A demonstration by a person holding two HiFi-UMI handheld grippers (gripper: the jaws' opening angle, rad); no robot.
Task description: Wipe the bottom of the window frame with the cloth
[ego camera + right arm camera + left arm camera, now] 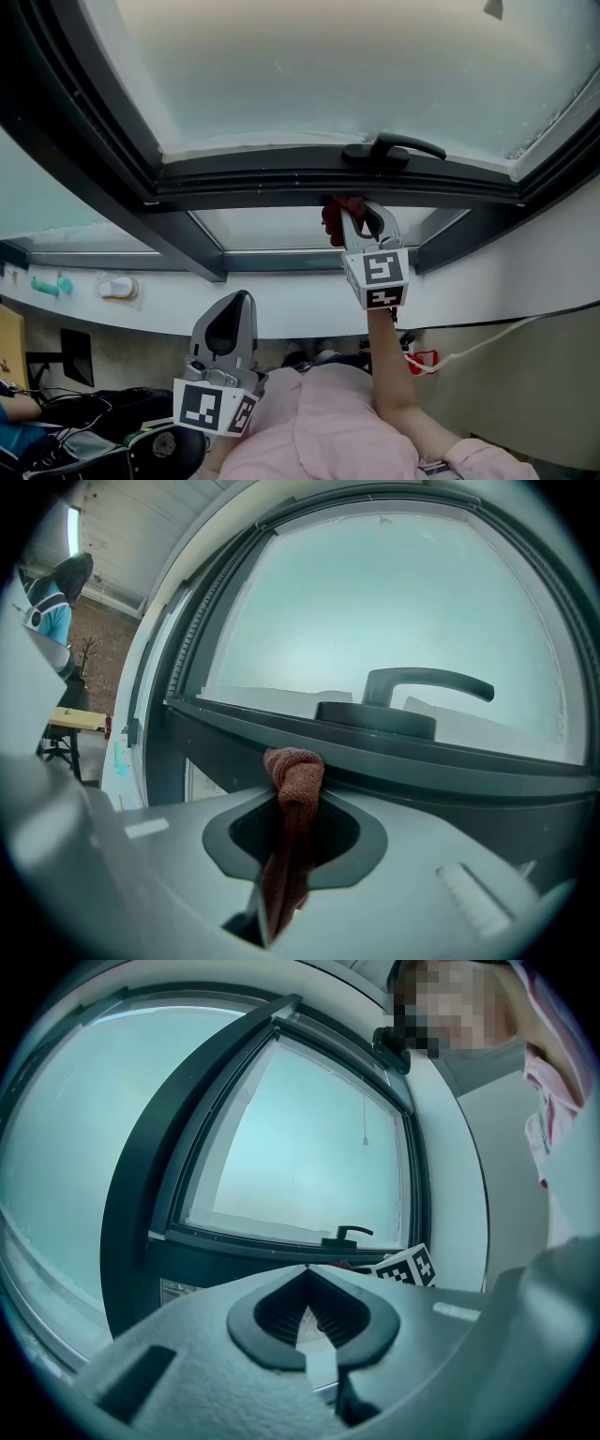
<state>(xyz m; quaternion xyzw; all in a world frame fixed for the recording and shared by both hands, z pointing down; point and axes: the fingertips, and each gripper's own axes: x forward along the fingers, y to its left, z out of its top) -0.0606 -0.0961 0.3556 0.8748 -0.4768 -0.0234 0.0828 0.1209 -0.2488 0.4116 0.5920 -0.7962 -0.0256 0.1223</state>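
Observation:
A dark red cloth (340, 214) (292, 789) is pinched in my right gripper (361, 220) (292, 761), which is shut on it. The bunched top of the cloth touches the underside of the dark window frame's bottom bar (337, 183) (394, 752), just below the black window handle (392, 150) (412, 694). My left gripper (225, 323) (305, 1283) hangs lower and to the left, away from the frame; its jaws meet at the tips with nothing between them. The frame bar (253, 1241) and handle (349, 1236) show far off in the left gripper view.
A white sill (281, 300) runs below the frame, with a lower fixed pane (272, 227) above it. A white cord (487, 342) trails at the right. A small white object (117, 286) and a teal one (47, 285) sit at the left. My pink sleeve (328, 422) fills the bottom.

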